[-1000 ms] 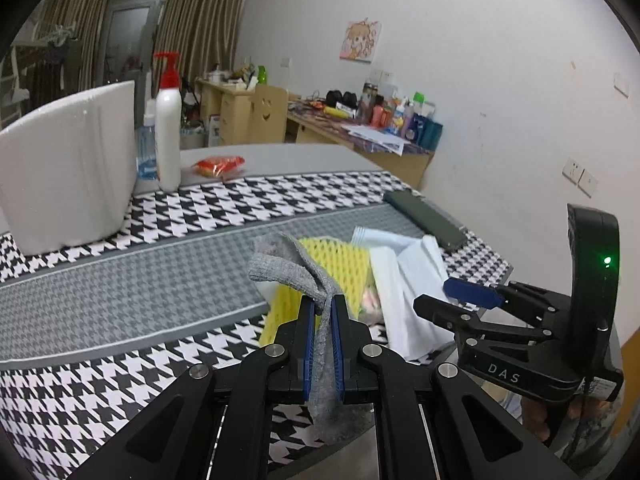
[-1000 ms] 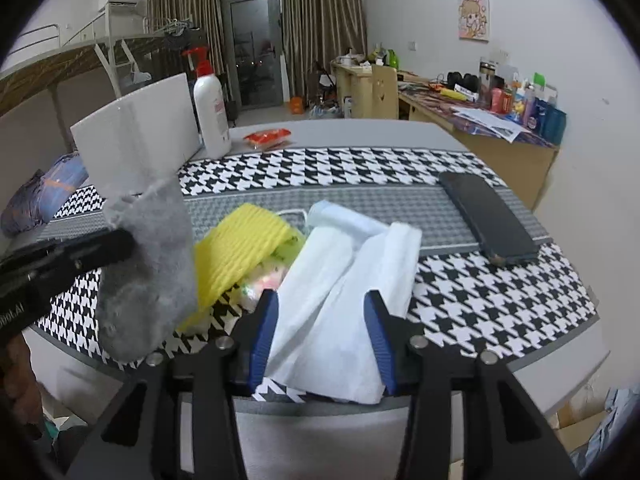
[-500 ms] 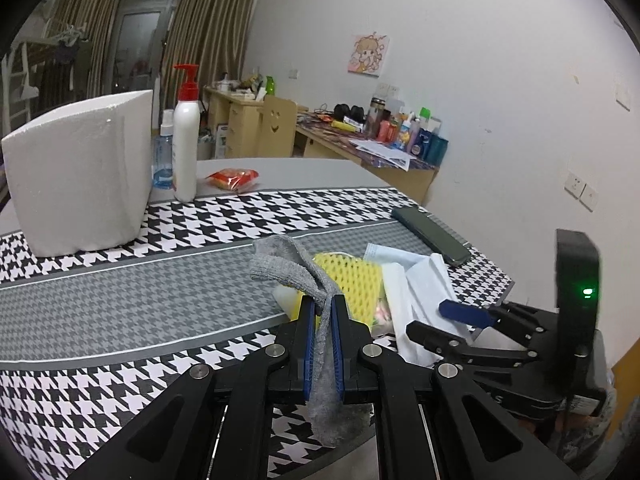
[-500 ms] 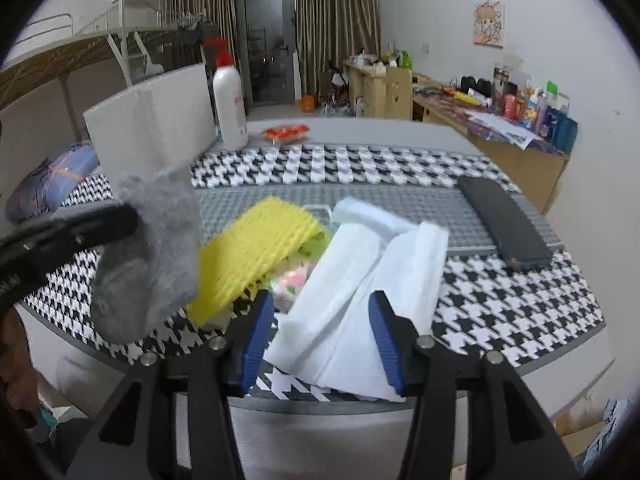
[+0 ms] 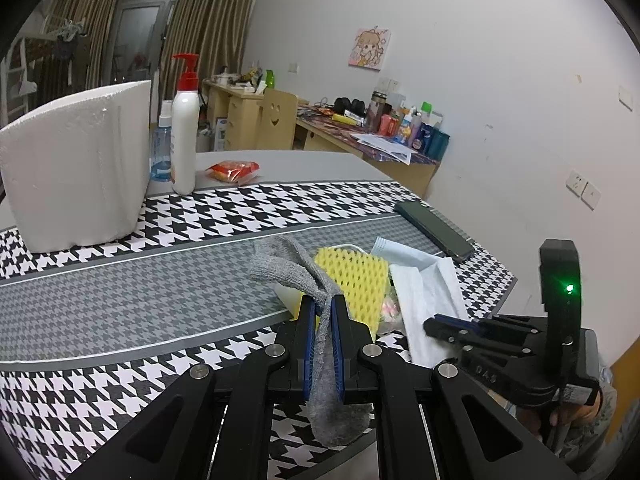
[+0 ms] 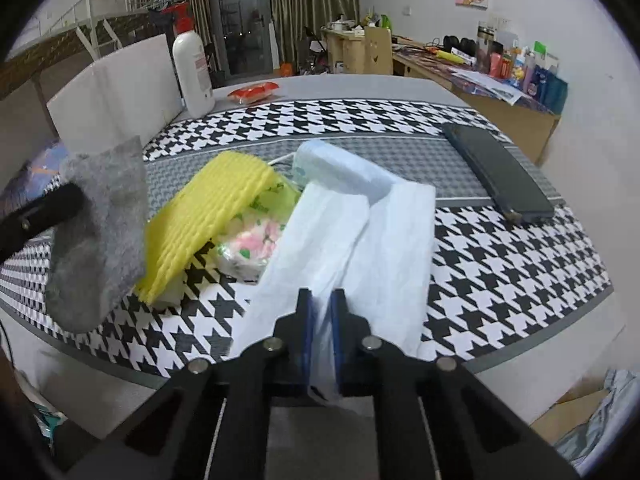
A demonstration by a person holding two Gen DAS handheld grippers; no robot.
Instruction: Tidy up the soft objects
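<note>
Floral packet [image 6: 250, 246] half hidden under yellow foam net [image 6: 208, 216]. Left gripper [image 5: 323, 304] pinches grey sock [image 5: 298, 276], hung over table edge. Right gripper [image 6: 321, 300] jaws just closed, pinching near edge of white tissue [image 6: 360, 240] lying on houndstooth cloth [image 6: 500, 264]. Cluttered desks behind.

Houndstooth table cover [image 5: 224, 216], black and white with a grey centre band, lying across the table. White foam block [image 5: 76, 168] standing upright at the far left. White pump bottle [image 5: 185, 136] with a red pump standing just beside it; small clear blue bottle [image 5: 161, 148] standing between the two. Red snack packet [image 5: 234, 170] lying on the bare grey tabletop beyond the cover. Dark phone [image 6: 500, 172] lying flat near the right edge. Cartoon picture [image 5: 369, 49] hanging on the white wall above a cluttered wooden desk [image 5: 392, 156].
</note>
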